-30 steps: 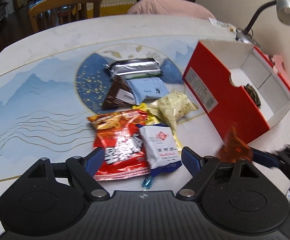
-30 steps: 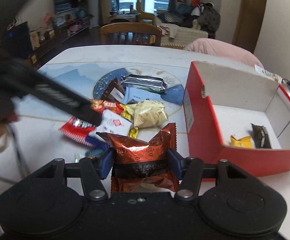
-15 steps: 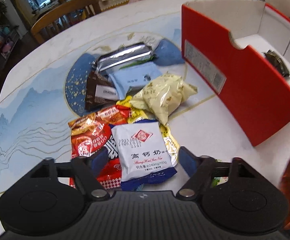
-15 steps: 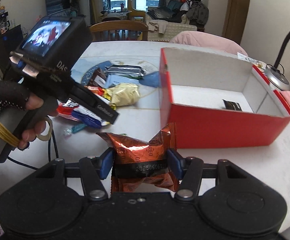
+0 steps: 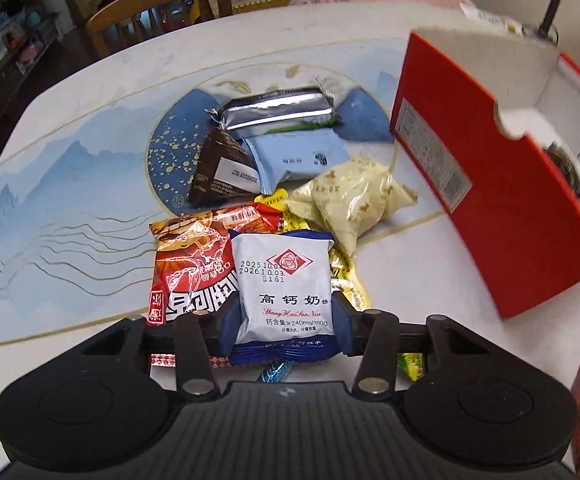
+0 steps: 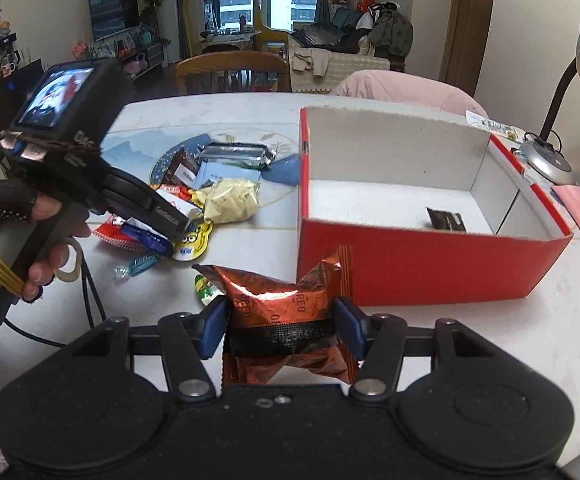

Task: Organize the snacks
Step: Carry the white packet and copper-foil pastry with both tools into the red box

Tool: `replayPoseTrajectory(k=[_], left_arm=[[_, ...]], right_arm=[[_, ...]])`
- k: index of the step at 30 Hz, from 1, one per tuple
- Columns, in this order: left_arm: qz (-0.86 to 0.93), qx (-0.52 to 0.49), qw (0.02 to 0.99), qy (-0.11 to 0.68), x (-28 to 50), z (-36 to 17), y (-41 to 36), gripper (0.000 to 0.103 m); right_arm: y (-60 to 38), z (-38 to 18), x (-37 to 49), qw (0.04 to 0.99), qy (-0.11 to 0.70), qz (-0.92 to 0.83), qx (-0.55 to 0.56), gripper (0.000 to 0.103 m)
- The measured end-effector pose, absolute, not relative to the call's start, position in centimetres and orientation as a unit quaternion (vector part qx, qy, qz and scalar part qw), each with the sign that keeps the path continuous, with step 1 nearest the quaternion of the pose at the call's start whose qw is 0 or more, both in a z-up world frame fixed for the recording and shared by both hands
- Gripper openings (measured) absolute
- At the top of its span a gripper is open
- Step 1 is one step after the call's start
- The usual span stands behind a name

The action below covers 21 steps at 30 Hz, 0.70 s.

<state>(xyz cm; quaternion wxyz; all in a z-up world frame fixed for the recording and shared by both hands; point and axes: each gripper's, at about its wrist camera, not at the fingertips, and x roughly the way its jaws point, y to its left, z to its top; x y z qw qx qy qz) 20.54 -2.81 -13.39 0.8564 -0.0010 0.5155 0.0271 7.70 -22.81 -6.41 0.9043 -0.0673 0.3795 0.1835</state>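
L wrist view: left gripper (image 5: 283,326) is low over the snack pile, jaws closing w/ the white-and-blue biscuit packet (image 5: 283,292) between the blue pads; pads sit right at its edges, firm press not clear. Packet lies atop a red snack bag (image 5: 193,268). Only this view gives the pile close up: silver packet (image 5: 275,110), light-blue packet (image 5: 298,158), dark brown packet (image 5: 221,172), pale yellow bag (image 5: 350,200).

R wrist view: right gripper (image 6: 281,326) is clamped on a copper-brown foil packet (image 6: 285,312), held above the table (image 6: 570,340) just short of the red box (image 6: 410,264). This view alone looks into the box: one small dark packet (image 6: 446,220) on its white floor. It also shows the gloved left hand (image 6: 13,236) on the other gripper's handle, a wrapped candy (image 6: 135,266) and a yellow cartoon pouch (image 6: 191,244) beside the pile.
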Motion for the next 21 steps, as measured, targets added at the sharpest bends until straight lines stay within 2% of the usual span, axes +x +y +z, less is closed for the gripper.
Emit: replayPoseTrajectory(k=[11,21], left_arm=[[0.005,-0.082,0.867,0.492,18.3,-8.6,-0.9,0.045],[-0.042,-0.085,0.885,0.455,18.3,-2.6,-3.6,0.045]], right_arm=[[-25.2,-2.9,8.3,0.921,0.343,0.179,-0.054,0.057],[-28.5,0.1,12.2,0.936,0.310,0.156,-0.061,0.057]])
